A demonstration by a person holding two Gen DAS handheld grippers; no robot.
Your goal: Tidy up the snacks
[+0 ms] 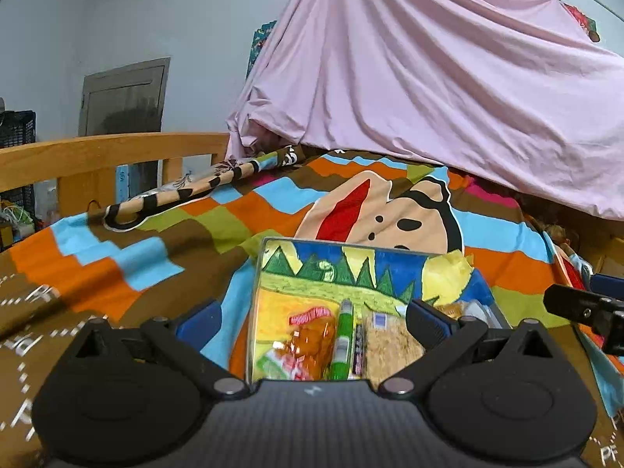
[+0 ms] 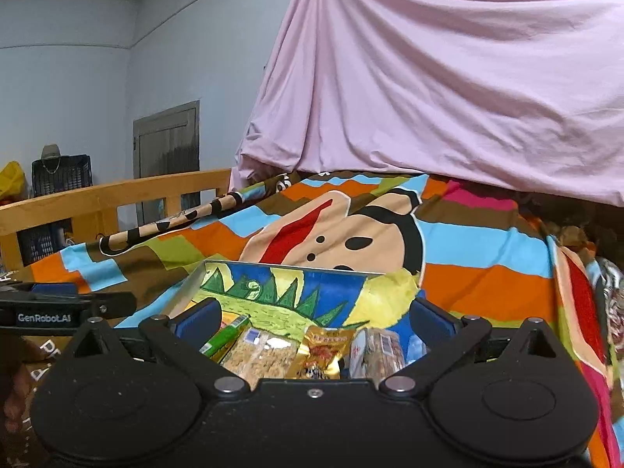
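Snacks (image 2: 273, 351) lie packed in clear box (image 1: 261, 273) on bed (image 2: 487, 234). Both hand-held grippers, left (image 1: 312, 323) and right (image 2: 314, 321), gape empty. Judged: filling step done; next, confirm arrangement.

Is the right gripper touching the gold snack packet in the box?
Cannot tell. In the right wrist view the right gripper stands open with nothing clamped; the gold snack packet lies between its fingers, but depth there is unclear.
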